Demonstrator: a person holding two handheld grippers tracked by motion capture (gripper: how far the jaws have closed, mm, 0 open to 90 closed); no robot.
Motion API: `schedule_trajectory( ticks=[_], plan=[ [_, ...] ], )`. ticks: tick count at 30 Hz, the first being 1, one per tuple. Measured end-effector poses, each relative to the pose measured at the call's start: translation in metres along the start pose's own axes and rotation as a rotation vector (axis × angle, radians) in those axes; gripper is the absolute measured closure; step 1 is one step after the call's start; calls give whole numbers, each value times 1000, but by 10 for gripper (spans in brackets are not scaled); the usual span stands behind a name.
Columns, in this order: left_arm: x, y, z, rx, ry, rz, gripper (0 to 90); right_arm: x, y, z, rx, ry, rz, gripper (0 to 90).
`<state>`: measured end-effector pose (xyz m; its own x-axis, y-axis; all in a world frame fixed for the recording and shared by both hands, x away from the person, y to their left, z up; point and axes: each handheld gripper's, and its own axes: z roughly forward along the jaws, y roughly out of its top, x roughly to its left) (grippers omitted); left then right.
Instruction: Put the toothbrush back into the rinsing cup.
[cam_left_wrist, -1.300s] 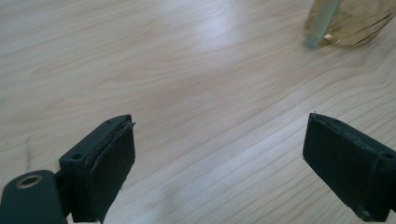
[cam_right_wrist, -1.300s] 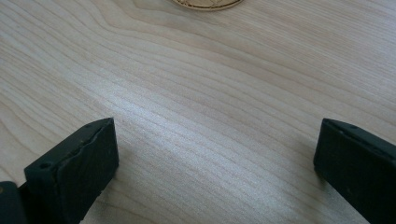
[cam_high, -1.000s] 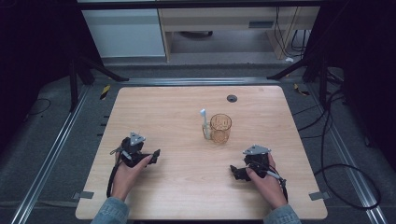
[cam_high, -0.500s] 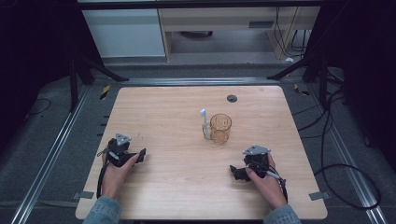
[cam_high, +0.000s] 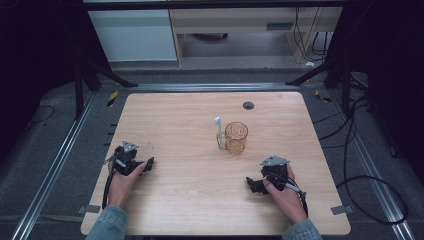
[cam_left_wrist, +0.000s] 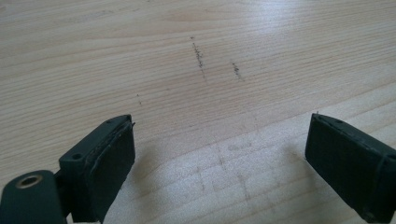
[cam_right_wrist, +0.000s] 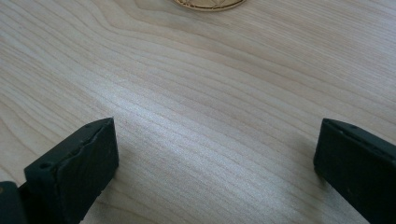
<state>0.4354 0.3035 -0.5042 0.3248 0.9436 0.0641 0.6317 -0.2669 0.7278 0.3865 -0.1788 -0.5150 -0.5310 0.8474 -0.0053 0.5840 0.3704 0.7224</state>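
My left gripper (cam_high: 145, 164) and right gripper (cam_high: 251, 184) rest near, both spread, empty. Amber cup (cam_high: 236, 137) and white stick (cam_high: 219, 132) far, untouched; probably waiting.

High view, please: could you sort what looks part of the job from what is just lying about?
Likely the job:
amber glass
white stick standing beside it
left gripper and right gripper, both open

Lying about:
small dark disc near the table's far edge
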Motion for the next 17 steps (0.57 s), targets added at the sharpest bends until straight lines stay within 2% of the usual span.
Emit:
schedule_trajectory(
  ticks=[11, 17],
  plan=[
    [3, 1, 8, 12, -23, -39, 38, 0, 0, 0, 0, 0, -1, 3],
    [3, 1, 9, 23, -3, -53, 5, 1, 0, 0, 0, 0, 0, 3]
  ],
)
